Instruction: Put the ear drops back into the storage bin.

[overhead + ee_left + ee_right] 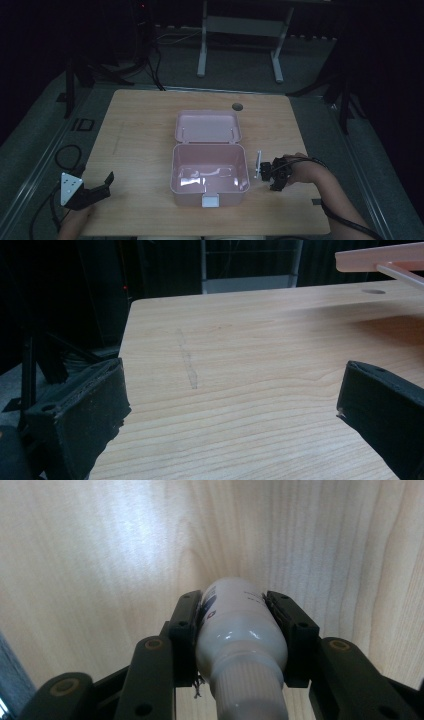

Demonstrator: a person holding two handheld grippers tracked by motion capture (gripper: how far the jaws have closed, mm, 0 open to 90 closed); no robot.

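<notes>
The left gripper (95, 192) rested nearest the camera at the table's (140, 125) near-left corner, jaws spread and empty. At centre, the pink box (210, 175) stood with its lid (208, 126) open, interior empty. The right gripper (272, 175), just right of the box, clamped a white bottle (240, 630). Judged status: pickup complete; placement into the box outstanding. The bottle was smooth, glossy, with a ribbed cap.

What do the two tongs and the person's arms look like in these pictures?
Both tongs are black. The left tongs carry a grey three-cornered plate on top, and the jaws are thick, blocky wedges with rough edges. The right tongs have slimmer jaws with flat pads and round bolt holes, and a black cable trails along the forearm. Both forearms are bare, with no sleeves visible.
</notes>
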